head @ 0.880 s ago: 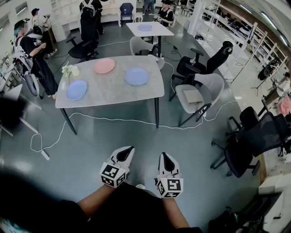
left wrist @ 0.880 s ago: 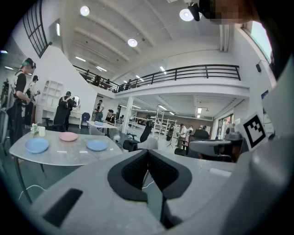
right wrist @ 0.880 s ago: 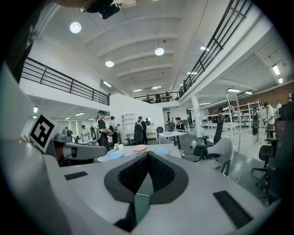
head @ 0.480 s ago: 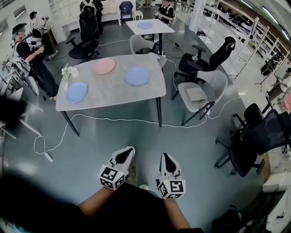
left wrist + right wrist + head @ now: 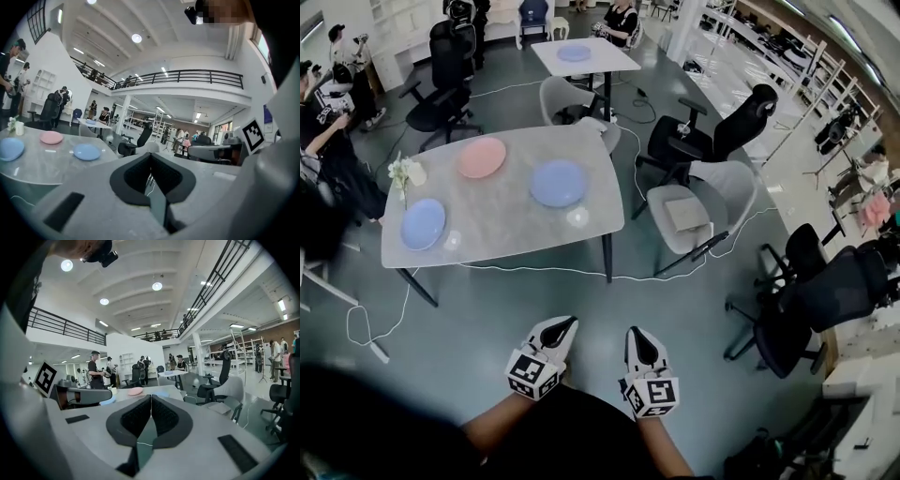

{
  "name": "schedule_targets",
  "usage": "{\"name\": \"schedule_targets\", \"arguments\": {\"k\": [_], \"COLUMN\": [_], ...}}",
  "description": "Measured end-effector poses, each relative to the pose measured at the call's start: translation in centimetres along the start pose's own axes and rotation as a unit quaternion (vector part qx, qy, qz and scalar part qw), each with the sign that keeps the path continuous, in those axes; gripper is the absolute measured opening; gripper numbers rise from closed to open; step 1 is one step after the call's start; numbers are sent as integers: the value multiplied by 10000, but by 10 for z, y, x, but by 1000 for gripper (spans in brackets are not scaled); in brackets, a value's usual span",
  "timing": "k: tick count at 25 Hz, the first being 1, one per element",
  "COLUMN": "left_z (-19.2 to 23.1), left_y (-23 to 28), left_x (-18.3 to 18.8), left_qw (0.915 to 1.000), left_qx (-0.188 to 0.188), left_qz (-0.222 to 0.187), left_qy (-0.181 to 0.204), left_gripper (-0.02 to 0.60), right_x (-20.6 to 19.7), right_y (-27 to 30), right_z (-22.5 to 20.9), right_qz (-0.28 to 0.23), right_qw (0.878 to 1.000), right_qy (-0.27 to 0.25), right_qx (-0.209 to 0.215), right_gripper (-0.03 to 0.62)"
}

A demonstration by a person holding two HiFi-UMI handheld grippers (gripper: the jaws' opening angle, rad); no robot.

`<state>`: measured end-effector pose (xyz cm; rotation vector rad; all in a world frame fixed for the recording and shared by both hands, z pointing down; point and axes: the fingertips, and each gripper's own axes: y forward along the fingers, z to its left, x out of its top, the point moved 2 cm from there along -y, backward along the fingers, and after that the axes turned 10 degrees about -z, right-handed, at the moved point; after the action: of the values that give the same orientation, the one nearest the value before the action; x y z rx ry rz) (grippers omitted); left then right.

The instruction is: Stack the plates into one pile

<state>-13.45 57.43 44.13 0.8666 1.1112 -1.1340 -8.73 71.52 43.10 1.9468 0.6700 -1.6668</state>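
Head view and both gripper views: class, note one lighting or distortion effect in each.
Head view: fisheye bend, bright glare spots on the table; left gripper view: dark rounded corners, railing curved; right gripper view: ceiling lamps blown out.

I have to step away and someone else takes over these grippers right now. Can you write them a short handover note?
Left gripper: jaws shut, nothing in them, held low in front of the body, well short of the table.
Right gripper: jaws shut, nothing in them, beside the left one.
Plates: three lie apart on the table. The pink plate is at the far side, the middle blue plate to its right, and the left blue plate near the left end.
Done: nothing stacked yet.
Left: step up to the table and gather all three into one pile.
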Motion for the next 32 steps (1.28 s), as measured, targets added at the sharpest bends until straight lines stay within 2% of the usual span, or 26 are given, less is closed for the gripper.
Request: {"name": "schedule_targets", "arguments": {"k": [4,8,15,19,26,32], "left_z": [56,118,210,243,279,303], "left_y": [55,90,116,125,122,115], "left_x": [24,40,55,61,68,66], "left_qw": [9987,9989,9983,9980,9976,9962], "left_qx": [-75,-53,25,-7,306,615], "left_qz": [-57,-8,-6,-143,-308,-303], "left_qy": [-506,-456,-580,-619,-548,-545], "left_gripper": [17,17,17,17,17,18], "right_x": [8,19,25,15,6,-3], "right_y": [79,154,256,284,310,341], "right_z": [-12,-18,-20,-17,-9,-4], "right_qz": [223,244,237,315,465,425], "right_qw": [9997,9996,9995,9989,9986,9990], "right_qy": [-35,-100,-81,127,66,166], "right_qx": [78,-84,-168,-320,-259,31], "right_gripper": [12,12,12,12,12,12]}}
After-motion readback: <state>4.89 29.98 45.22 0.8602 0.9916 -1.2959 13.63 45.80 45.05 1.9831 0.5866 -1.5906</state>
